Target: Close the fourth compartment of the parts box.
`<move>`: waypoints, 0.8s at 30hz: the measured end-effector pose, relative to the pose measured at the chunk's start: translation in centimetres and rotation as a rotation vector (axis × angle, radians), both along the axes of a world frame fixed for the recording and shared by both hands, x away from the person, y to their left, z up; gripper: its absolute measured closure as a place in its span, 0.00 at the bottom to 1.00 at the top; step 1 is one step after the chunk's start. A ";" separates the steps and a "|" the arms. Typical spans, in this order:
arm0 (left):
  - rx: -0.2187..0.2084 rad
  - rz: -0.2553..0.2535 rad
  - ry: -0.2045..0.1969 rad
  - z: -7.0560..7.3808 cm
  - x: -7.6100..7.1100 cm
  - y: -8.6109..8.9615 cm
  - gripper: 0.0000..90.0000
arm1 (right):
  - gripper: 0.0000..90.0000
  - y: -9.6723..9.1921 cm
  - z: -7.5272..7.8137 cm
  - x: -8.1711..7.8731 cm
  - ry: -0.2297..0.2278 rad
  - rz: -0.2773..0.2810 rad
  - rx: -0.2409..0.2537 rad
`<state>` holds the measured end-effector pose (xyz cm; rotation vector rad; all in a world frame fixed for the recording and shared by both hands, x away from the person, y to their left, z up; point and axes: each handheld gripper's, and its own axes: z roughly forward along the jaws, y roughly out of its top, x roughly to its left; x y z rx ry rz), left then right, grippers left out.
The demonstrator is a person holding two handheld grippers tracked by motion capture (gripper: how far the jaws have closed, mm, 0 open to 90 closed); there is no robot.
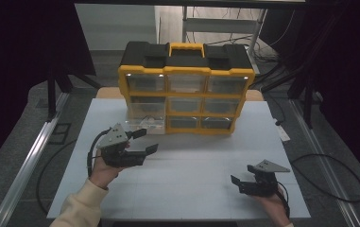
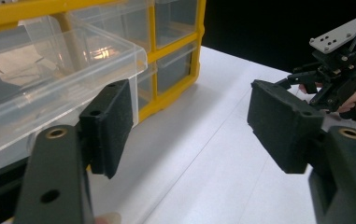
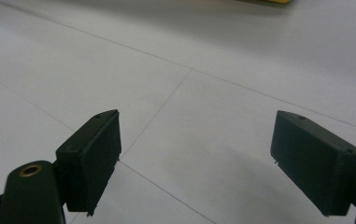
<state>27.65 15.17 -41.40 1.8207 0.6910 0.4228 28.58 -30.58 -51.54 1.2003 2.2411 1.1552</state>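
Observation:
A yellow and black organiser (image 1: 185, 90) with clear drawers stands at the back of the white table (image 1: 192, 189). Its bottom-left drawer (image 1: 142, 124) is pulled out toward me. My left gripper (image 1: 148, 141) hovers just in front of that drawer with its jaws open and nothing between them. In the left gripper view the drawer (image 2: 49, 74) lies beside the left jaw, apart from the pads. My right gripper (image 1: 242, 173) rests low near the front right of the table, open and empty, over bare white surface (image 3: 194, 93).
The organiser's yellow carry handle (image 1: 185, 47) sits on its black lid. A cable (image 1: 329, 175) loops on the floor at the right, and a metal rail (image 1: 26, 161) runs along the left. Dark curtains close both sides.

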 end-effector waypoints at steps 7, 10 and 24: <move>-0.011 0.020 -0.006 -0.7 -0.2 0.0 0.51 | 0.19 -0.2 0.0 0.0 0.003 -0.004 0.012; 0.004 0.045 -0.015 -1.0 -0.2 0.1 0.63 | 0.19 -0.3 0.1 0.0 0.005 -0.004 0.027; 0.018 0.152 0.025 -3.0 1.2 0.5 0.99 | 0.19 -0.2 0.1 0.0 0.003 0.014 0.025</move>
